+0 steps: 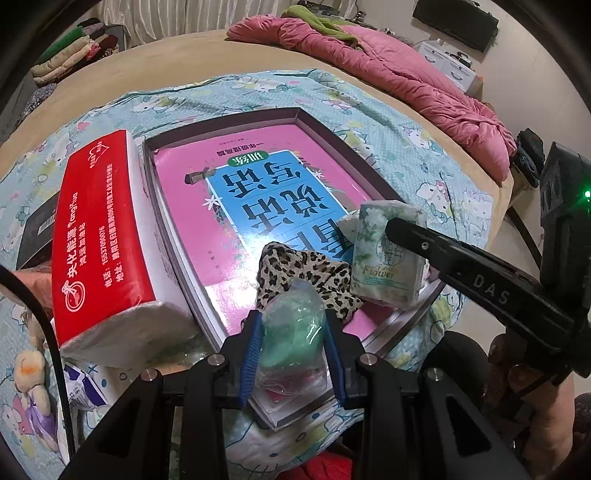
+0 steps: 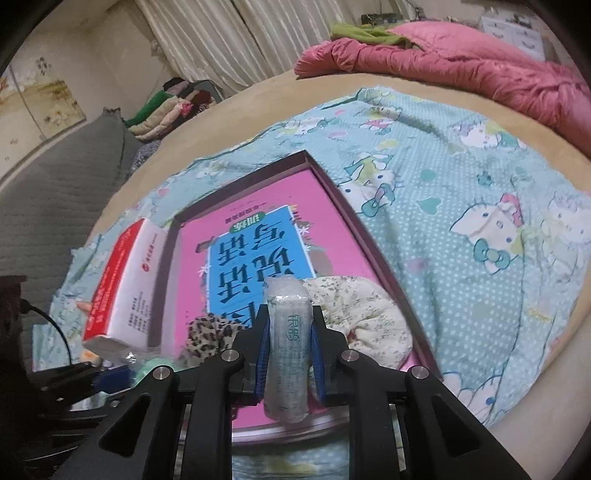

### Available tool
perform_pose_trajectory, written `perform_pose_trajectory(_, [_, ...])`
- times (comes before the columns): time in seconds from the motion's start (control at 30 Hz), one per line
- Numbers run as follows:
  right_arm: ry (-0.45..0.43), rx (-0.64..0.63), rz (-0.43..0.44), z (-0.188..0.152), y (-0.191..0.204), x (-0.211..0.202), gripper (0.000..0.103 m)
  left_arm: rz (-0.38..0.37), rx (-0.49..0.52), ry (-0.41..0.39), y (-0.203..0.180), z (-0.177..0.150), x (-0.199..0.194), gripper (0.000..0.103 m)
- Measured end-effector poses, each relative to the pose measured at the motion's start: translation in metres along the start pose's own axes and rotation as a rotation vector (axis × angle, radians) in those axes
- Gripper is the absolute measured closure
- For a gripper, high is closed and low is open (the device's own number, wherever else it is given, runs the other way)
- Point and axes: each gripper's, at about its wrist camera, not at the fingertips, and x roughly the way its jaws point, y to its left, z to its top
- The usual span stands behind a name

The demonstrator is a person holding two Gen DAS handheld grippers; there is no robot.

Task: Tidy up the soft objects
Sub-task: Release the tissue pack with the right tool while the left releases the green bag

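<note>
Bed (image 2: 509,398) with tan cover, cartoon-cat sheet (image 2: 461,192) spread over it. Pink quilt (image 1: 406,74) bunched at far side, green cloth (image 2: 369,31) on top. Curtains (image 2: 221,37) behind, folded clothes stack (image 1: 70,55) far left.

Shallow tray (image 1: 306,118) on sheet, pink-and-blue book (image 1: 258,184) lying in it. Red tissue pack (image 1: 103,240) leans on tray's left wall. Leopard scrunchie (image 1: 314,277) and floral scrunchie (image 2: 362,310) sit in tray's near end.

Left gripper (image 1: 293,347): jaws partly open, clamped on a green item in clear wrap (image 1: 291,332) over tray's near edge. Right gripper (image 2: 289,350): jaws narrow, squeezing a tissue packet (image 2: 288,332) over tray's near end.

Green item's identity unclear through wrap. Small plush (image 1: 31,380) at lower left is cut off. Tray's near edge hidden by grippers.
</note>
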Motion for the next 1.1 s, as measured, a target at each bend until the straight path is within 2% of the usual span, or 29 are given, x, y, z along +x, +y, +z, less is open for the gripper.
perform_pose_trajectory(0.13, [-0.004, -0.015, -0.045, 0.000, 0.001, 0.002, 0.071, 0.002, 0.001, 0.001, -0.001, 0.001, 0.000, 0.070])
perform_pose_trajectory(0.33, [-0.013, 0.006, -0.071, 0.001, -0.004, 0.000, 0.066, -0.009, -0.006, 0.003, -0.001, 0.002, 0.000, 0.069])
perform_pose_trajectory(0.47, [-0.022, 0.015, -0.082, 0.002, -0.006, -0.002, 0.057, -0.021, -0.013, 0.005, 0.001, 0.002, 0.000, 0.069])
perform_pose_trajectory(0.63, [-0.041, 0.029, -0.080, 0.003, -0.008, -0.007, 0.054, -0.026, -0.012, 0.006, 0.000, 0.002, -0.001, 0.067])
perform_pose_trajectory(0.8, [-0.066, 0.021, -0.074, 0.005, -0.006, -0.012, 0.051, -0.019, -0.011, 0.003, 0.000, 0.002, -0.003, 0.056])
perform_pose_trajectory(1.1, [-0.086, 0.019, -0.072, 0.005, -0.005, -0.016, 0.051, -0.012, -0.015, -0.002, 0.003, 0.001, -0.007, 0.045])
